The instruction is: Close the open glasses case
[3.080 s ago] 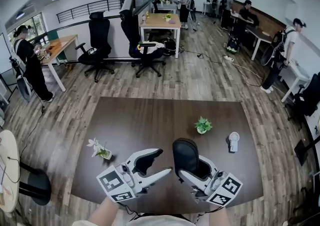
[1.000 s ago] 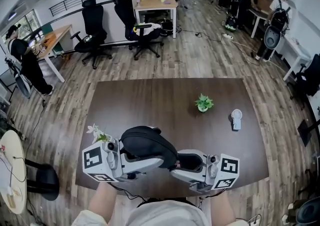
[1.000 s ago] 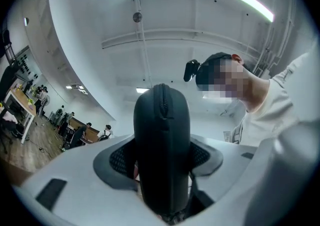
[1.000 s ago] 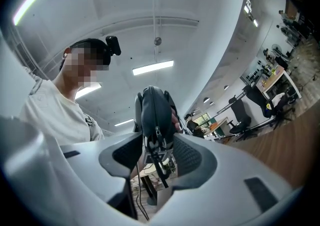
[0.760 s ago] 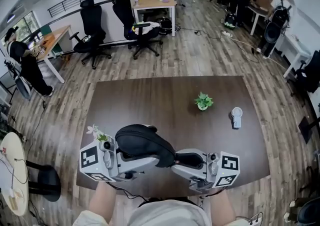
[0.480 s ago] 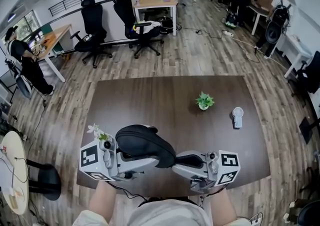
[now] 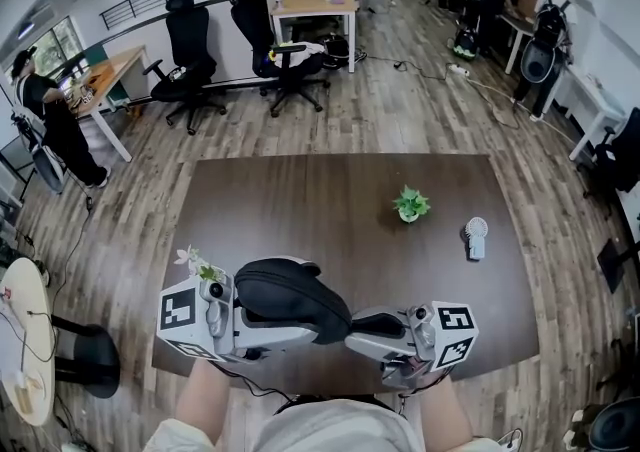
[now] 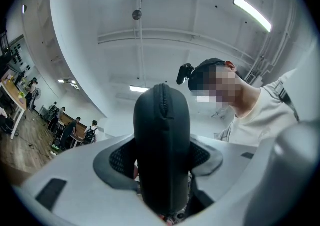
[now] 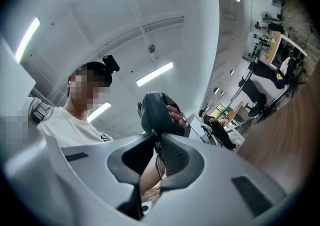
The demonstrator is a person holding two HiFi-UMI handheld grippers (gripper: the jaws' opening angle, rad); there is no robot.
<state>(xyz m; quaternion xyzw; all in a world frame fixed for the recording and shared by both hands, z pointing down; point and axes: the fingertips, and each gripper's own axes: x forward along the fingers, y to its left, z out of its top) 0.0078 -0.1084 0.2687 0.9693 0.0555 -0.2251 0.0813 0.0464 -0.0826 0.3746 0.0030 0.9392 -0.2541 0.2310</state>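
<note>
The black zip-up glasses case (image 7: 290, 297) is held up off the table, close to my body. My left gripper (image 7: 318, 318) is shut on it, one pad on each flat side. In the left gripper view the case (image 8: 162, 150) stands on edge between the jaws, zipper seam towards the camera, lid down. My right gripper (image 7: 350, 325) comes at the case's right end. Its jaws have just been closing, and in the right gripper view (image 9: 157, 146) the pads pinch a small zipper pull hanging from the case (image 9: 156, 112).
On the dark brown table (image 7: 330, 200) stand a small potted plant (image 7: 410, 205), a white handheld fan (image 7: 476, 237) and a flower sprig in a little pot (image 7: 200, 268). Beyond the table's far edge are office chairs, desks and people.
The right gripper's jaws have narrowed at the case's right end. The case stays in the left gripper, almost in the same place. Three seconds ago it was open between both grippers.
</note>
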